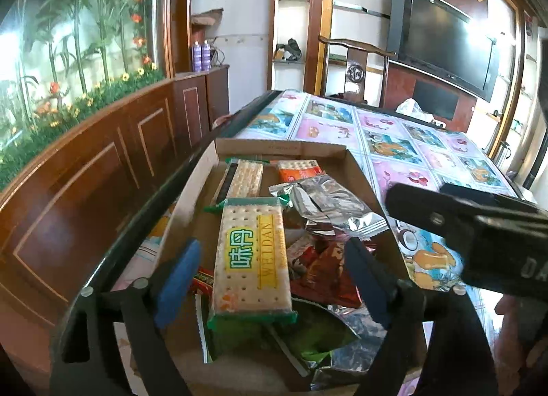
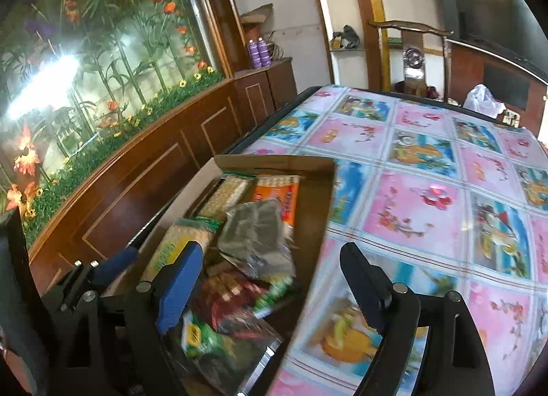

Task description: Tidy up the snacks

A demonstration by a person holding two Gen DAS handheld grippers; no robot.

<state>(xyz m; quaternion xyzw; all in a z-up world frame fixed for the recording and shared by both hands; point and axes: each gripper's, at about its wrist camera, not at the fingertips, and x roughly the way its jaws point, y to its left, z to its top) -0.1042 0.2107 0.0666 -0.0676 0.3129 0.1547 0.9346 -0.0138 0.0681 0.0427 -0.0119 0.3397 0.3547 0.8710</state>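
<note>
Left wrist: cracker pack [image 1: 251, 255] lies between spread left gripper [image 1: 274, 279] fingers.

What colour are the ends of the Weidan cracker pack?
Green, on the Weidan cracker pack; clearest in the left wrist view.

"WEIDAN" on cracker pack [image 1: 251, 255]

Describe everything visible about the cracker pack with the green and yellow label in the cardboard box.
The cracker pack is a long, flat, clear-wrapped stack of pale, dotted square crackers with green crimped ends. Its label bears green characters beside a yellow strip reading WEIDAN. It lies face up, lengthwise, atop other wrappers in the cardboard box, sealed and unheld.
</note>
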